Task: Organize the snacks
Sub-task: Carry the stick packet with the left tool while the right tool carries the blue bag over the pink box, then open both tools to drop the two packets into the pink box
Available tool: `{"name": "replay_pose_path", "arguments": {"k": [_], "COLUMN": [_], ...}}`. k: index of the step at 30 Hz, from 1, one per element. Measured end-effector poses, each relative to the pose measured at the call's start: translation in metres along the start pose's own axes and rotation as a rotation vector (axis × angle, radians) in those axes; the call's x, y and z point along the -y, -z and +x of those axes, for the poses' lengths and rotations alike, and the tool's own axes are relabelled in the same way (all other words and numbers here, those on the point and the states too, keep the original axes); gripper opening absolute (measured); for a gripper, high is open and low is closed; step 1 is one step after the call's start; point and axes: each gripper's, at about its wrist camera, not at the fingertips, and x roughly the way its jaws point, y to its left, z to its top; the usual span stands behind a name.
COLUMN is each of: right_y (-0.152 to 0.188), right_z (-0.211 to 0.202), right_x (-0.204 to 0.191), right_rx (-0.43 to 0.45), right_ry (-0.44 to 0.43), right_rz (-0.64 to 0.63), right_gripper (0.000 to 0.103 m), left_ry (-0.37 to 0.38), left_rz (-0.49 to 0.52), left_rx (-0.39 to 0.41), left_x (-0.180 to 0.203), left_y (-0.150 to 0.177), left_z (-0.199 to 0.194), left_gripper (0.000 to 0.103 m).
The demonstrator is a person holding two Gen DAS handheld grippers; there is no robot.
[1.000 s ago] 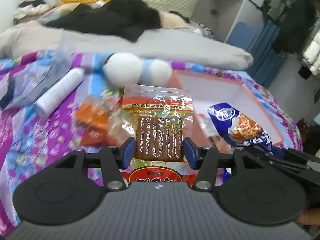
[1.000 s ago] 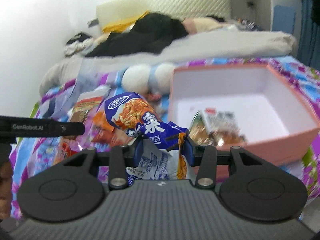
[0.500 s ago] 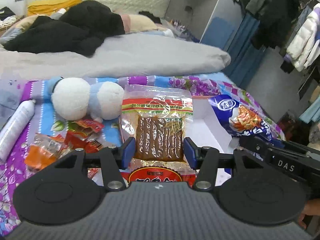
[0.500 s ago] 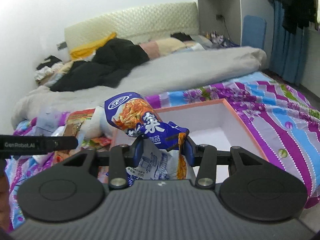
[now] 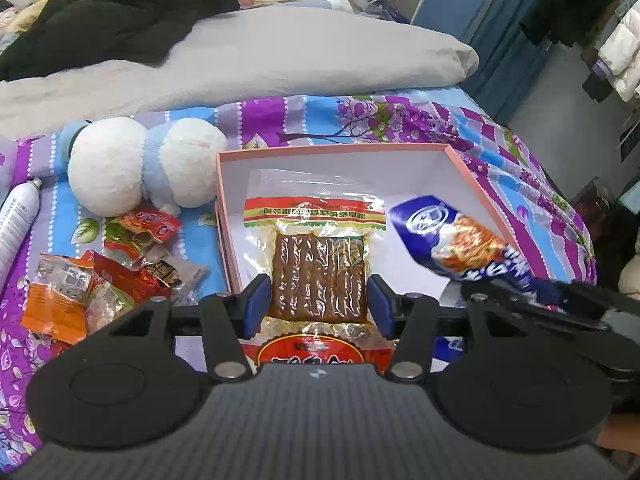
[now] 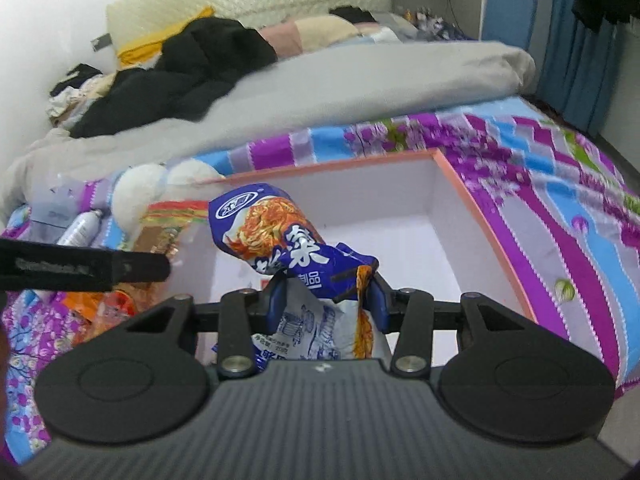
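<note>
My left gripper (image 5: 318,306), jaws part-open & clamped on the clear sausage pack (image 5: 318,264), holds it over the box (image 5: 224,216), nr its left wall. My right gripper (image 6: 326,300), jaws narrower, pinches the blue noodle bag (image 6: 276,232) over the box centre. Box floor toward its far-right corner is bare; walls clear of both packs. Loose snack packets (image 5: 100,276) lie on the bedspread (image 5: 400,116) left of the box, w/ a plush toy (image 5: 140,168) at its far-left corner.
</note>
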Motion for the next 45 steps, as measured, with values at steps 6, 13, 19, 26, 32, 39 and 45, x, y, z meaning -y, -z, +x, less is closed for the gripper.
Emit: {"name": "replay_pose_path", "arguments": {"k": [6,13,19,26,32,39,45], "right_y": [0.013,0.017,0.013,0.018,0.030,0.052,0.070], "right_z": [0.011,0.006,-0.017,-0.055,-0.084,-0.102,-0.115], "right_x": [0.012,0.013,0.007,-0.014,-0.038,-0.066,-0.080], "right_rx": [-0.044,-0.036,0.028,0.108,0.169,0.214,0.228], "right_ry": [0.017,-0.005,-0.031,-0.079,-0.112,-0.168,-0.213], "right_rz": [0.053,0.079,0.089,0.059,0.023,-0.012,-0.032], "right_gripper": [0.051,0.067,0.071,0.071,0.071,0.071,0.071], "left_ry": [-0.020,0.012,0.010,0.025,0.010,-0.034,-0.097], "left_rz": [0.001,-0.036,-0.016,-0.008,0.007,-0.008,0.005], "left_rx": [-0.004,0.036,0.109,0.205,0.273,0.315,0.328], "left_x": [-0.006,-0.017,-0.015,-0.019,-0.026,-0.046,-0.069], "left_y": [0.002,0.007,0.015,0.033,0.057,0.099,0.134], "left_z": [0.003,-0.020,-0.058,-0.111,-0.149,-0.177,-0.190], "left_gripper": [0.074,0.074,0.074,0.074,0.074,0.074,0.074]}}
